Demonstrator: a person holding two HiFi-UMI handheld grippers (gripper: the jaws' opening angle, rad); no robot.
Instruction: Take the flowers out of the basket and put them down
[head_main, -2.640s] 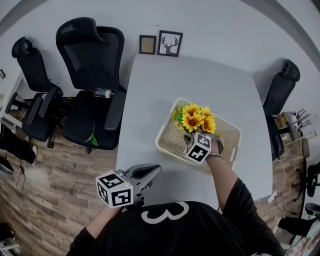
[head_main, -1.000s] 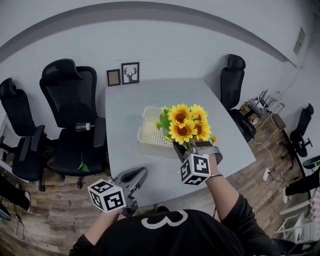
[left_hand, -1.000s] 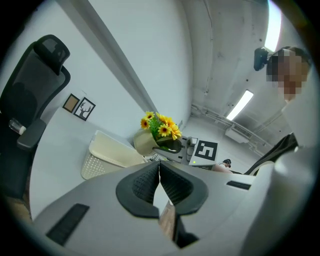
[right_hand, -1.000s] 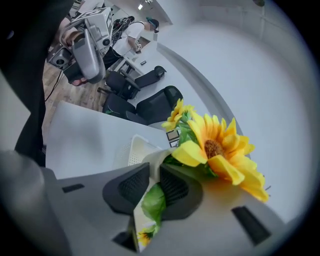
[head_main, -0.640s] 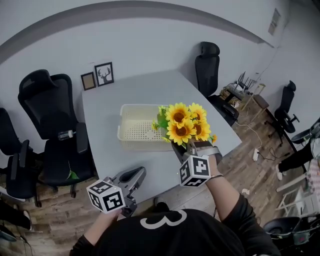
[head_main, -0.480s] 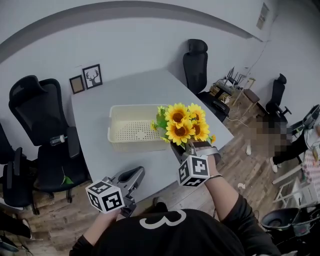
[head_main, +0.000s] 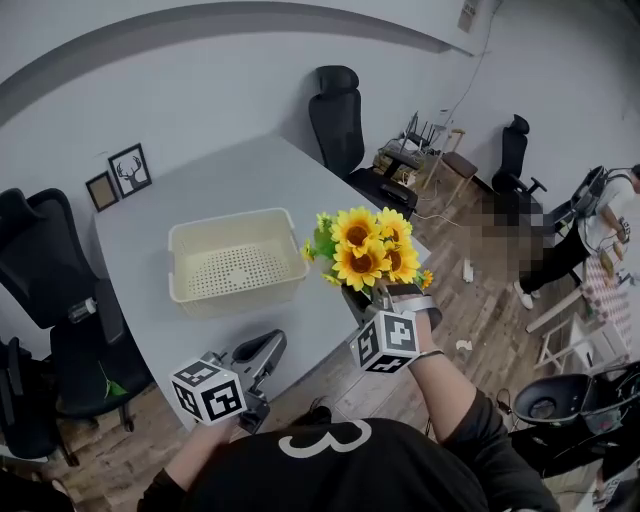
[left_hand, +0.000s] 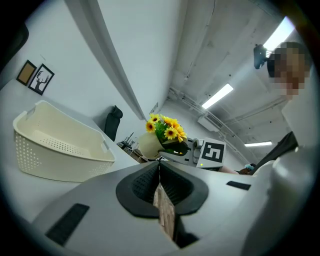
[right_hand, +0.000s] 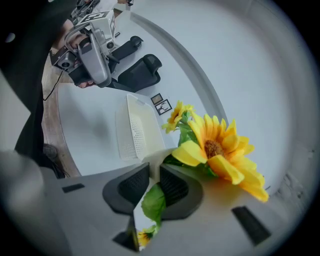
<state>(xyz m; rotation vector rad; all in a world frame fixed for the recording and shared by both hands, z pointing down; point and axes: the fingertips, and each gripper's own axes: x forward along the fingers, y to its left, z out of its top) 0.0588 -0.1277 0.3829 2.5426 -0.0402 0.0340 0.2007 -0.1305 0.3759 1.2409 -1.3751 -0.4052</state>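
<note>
Currently held: sunflowers (head_main: 366, 248) in a cream pot (left_hand: 146, 146), lifted apart from the basket (head_main: 238, 296), to its right.
Right claw (head_main: 378, 298): pinching the pot's rim between its 2 jaws.
Left claw (head_main: 268, 346): pressed together on nothing, by the table's near edge.
Table (head_main: 210, 185): bare grey strip between basket and near edge; more bare top beyond the basket.
Edges: flowers hang above the table's near right edge, wooden floor (head_main: 470, 320) just past it.
Chair (head_main: 336, 105): black, at the far right side.

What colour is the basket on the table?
Cream, with a perforated bottom; the basket shows best in the head view.
</note>
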